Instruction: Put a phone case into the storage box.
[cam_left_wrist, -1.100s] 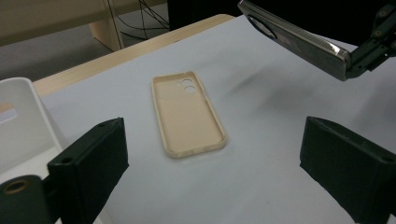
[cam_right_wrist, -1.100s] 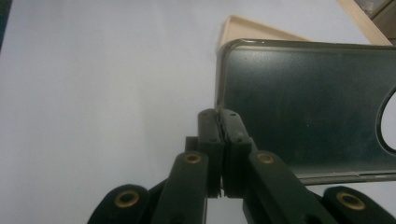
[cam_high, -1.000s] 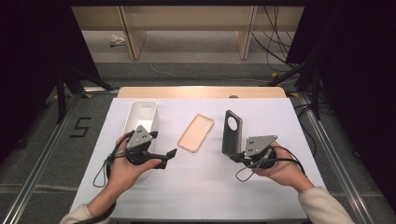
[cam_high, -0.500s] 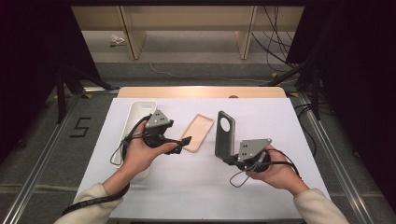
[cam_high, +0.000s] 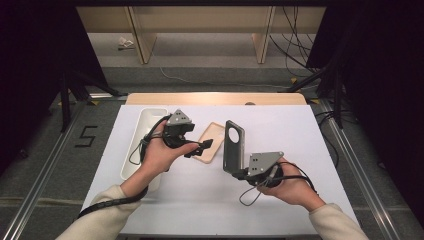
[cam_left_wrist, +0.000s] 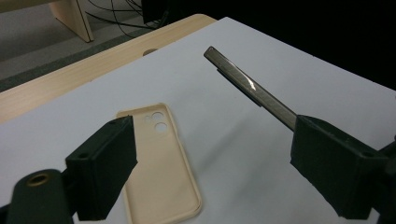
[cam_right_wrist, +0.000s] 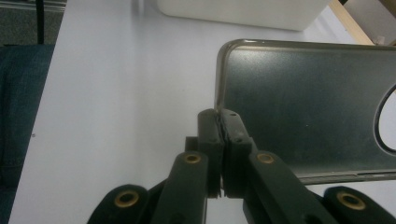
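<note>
Fitting a dark phone (cam_high: 234, 146) into a beige case (cam_high: 210, 142) is judged to be the work in hand, carried out on a white-covered counter (cam_high: 300, 140).

Counter: a white tray (cam_high: 145, 135) lies along its left edge, well clear of the work.

Phone: held upright on its short edge, off the counter, just right of the case. The right claw (cam_right_wrist: 219, 122) is pinched tight on one corner of it, jaws fully together.

Case: lies flat, hollow side up, camera cut-outs at the far end, between tray and phone.

Left claw (cam_high: 202, 148): jaws stand wide with nothing gripped. They have just been closing a little, and the case lies beyond them, not between them; the left gripper view has the case (cam_left_wrist: 161, 163) under the near jaw.

Advice for the step: bring the left claw down to steady the near edge of the case before the phone comes over. Match the phone's camera end to the cut-outs, lay one long edge in first, then press the rest down. A corner hold is judged liable to let the phone pivot, so keep the motion slow.

Change since a second ago: the left hand has crossed from beside the tray to the case. The phone has tilted and edged left, toward the case. Case and tray have not shifted.
</note>
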